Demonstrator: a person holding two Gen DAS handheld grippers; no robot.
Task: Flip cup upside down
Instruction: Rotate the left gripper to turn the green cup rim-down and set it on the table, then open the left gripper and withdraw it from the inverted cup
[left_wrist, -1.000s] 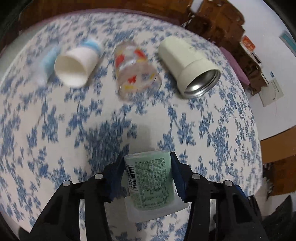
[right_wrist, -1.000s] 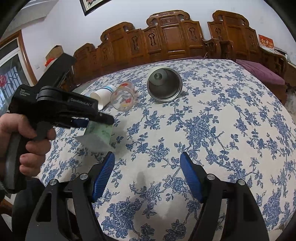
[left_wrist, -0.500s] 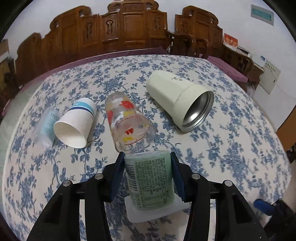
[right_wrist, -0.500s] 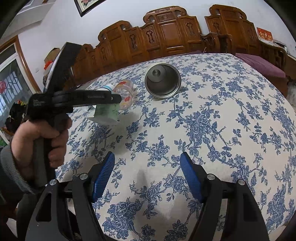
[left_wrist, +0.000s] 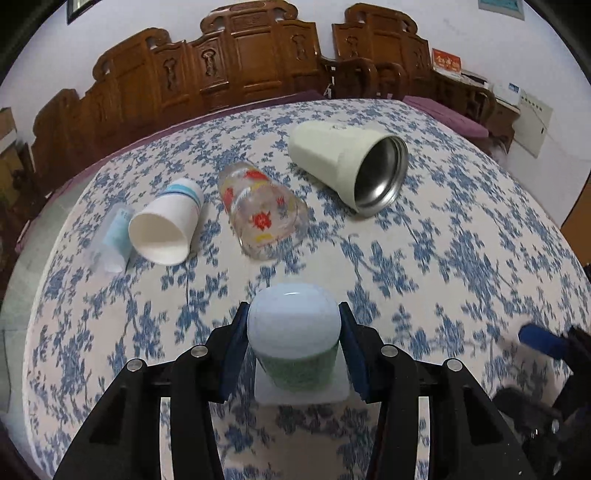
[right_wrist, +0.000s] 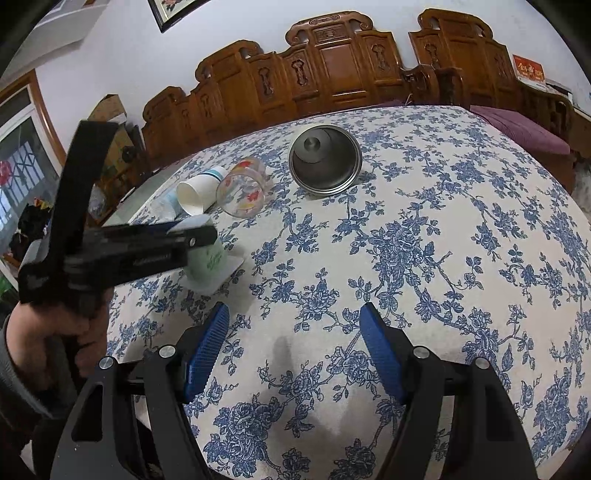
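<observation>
My left gripper (left_wrist: 293, 323) is shut on a small green plastic cup (left_wrist: 295, 347). The cup stands upside down, its base up and its square white rim flat on the tablecloth. It also shows in the right wrist view (right_wrist: 208, 262), held by the left gripper (right_wrist: 195, 236). My right gripper (right_wrist: 295, 332) is open and empty above the cloth, to the right of the cup.
On the blue floral tablecloth (left_wrist: 443, 258) lie a cream steel-lined tumbler (left_wrist: 347, 166), a printed glass (left_wrist: 264, 212), a paper cup (left_wrist: 166, 225) and a small clear cup (left_wrist: 112, 236), all on their sides. Carved wooden chairs (left_wrist: 240, 66) stand behind the table.
My left gripper has turned the green cup from lying sideways in the air to base up, and lowered it so that its rim rests on the cloth. The right gripper has hardly moved.
</observation>
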